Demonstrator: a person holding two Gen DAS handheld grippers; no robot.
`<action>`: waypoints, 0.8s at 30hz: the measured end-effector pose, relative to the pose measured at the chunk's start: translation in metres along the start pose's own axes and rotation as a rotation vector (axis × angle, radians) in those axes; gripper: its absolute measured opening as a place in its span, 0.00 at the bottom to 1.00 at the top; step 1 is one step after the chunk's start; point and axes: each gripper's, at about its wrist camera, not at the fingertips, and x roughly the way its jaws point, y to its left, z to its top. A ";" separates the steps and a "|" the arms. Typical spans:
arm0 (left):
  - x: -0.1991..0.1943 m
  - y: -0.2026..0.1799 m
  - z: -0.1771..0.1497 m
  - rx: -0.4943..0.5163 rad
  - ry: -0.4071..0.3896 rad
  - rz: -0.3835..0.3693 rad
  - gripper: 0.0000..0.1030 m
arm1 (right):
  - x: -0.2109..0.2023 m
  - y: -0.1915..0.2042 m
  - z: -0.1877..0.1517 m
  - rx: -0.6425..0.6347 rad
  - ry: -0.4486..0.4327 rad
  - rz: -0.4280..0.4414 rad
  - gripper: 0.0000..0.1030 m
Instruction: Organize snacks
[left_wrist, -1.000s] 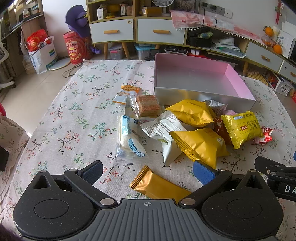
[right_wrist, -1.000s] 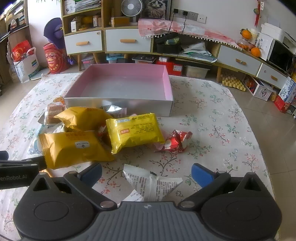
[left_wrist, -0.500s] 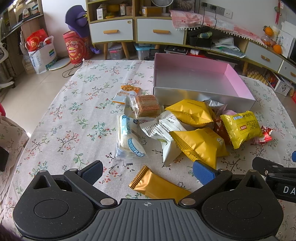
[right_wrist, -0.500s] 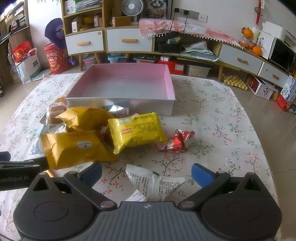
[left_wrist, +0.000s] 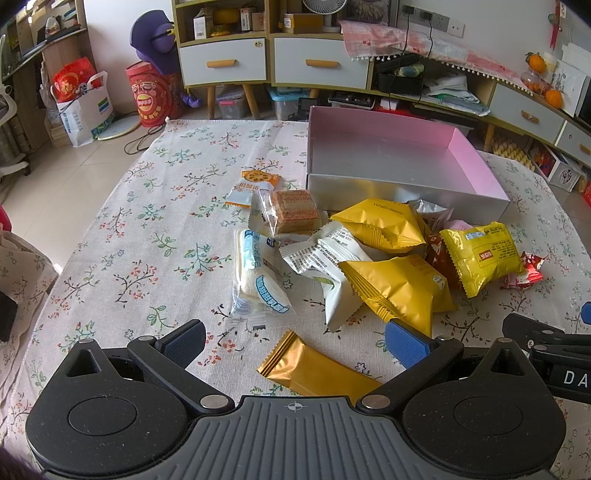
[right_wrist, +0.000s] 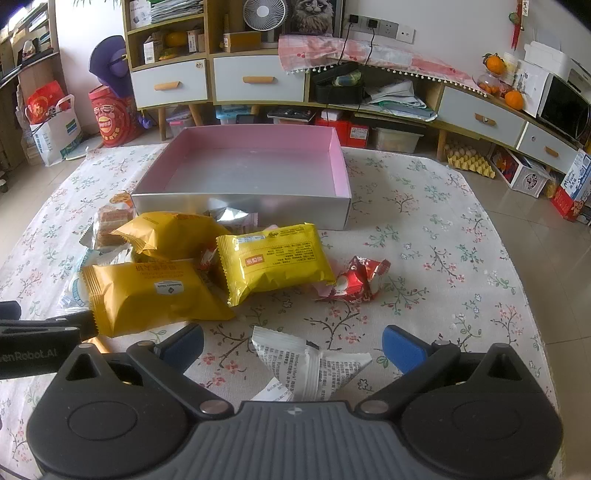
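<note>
Snacks (left_wrist: 373, 258) are a messy pile of crinkly yellow, white and gold foil packs on the floral tablecloth (left_wrist: 147, 236), right in front of the pink-lined box (left_wrist: 406, 188), with the left gripper (left_wrist: 295, 341) and right gripper (right_wrist: 293, 343) both spread wide, holding nothing.

Both wrist views look low across the table (left_wrist: 110, 236) toward the cabinets, sharing the pink box (right_wrist: 255, 166) (left view further left).

Wrapped snacks (left_wrist: 373, 266) lie heaped on the floral cloth just before the open, pink-lined box (left_wrist: 391, 155).
</note>
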 end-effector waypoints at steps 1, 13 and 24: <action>0.000 0.000 0.000 0.000 0.000 0.000 1.00 | 0.000 0.000 0.000 0.001 0.000 0.000 0.87; 0.000 0.000 0.000 0.000 -0.001 -0.001 1.00 | 0.002 -0.002 0.001 0.006 0.002 -0.002 0.87; 0.000 0.000 0.001 0.000 -0.002 -0.001 1.00 | 0.001 -0.002 0.000 0.005 0.002 -0.003 0.87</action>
